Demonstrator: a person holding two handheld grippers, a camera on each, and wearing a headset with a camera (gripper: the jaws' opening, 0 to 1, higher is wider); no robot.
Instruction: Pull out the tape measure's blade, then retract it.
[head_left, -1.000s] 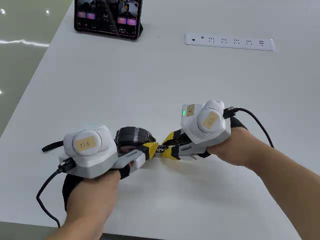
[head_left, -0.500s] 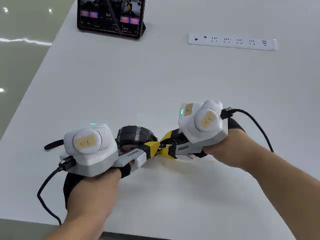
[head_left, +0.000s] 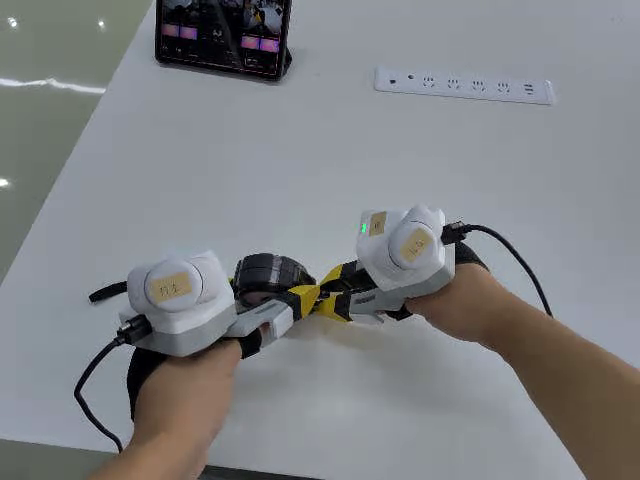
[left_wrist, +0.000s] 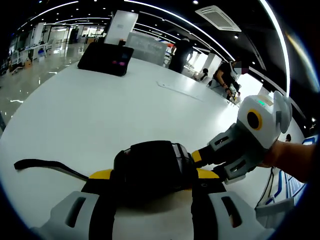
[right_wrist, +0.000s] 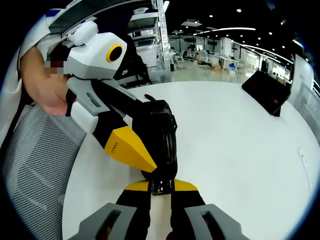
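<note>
Black and round, a tape measure (head_left: 268, 273) is sitting on a white table (head_left: 300, 170) near its front edge as a person is working it with a hand-held gripper on each side.

The left gripper (left_wrist: 153, 174) is clamping the case across its width. In the left gripper view its two yellow-tipped jaws are pressing against the left and right flanks of the case, which is sitting squarely between them and rising above them. A thin black strap (left_wrist: 45, 166) is trailing from the case across the table to the left.

The right gripper (head_left: 326, 301) is meeting it nose to nose from the opposite side. In the right gripper view its jaws are pressed together on the small blade tip (right_wrist: 161, 188) at the mouth of the case. The case is standing just beyond the yellow fingertips, and hardly any blade is showing between the tip and the case.

A black cable (head_left: 505, 250) is looping away from the right gripper. At the far side of the table, well apart from the work, a tablet (head_left: 222, 35) is glowing and a white power strip (head_left: 463, 85) is lying flat.
</note>
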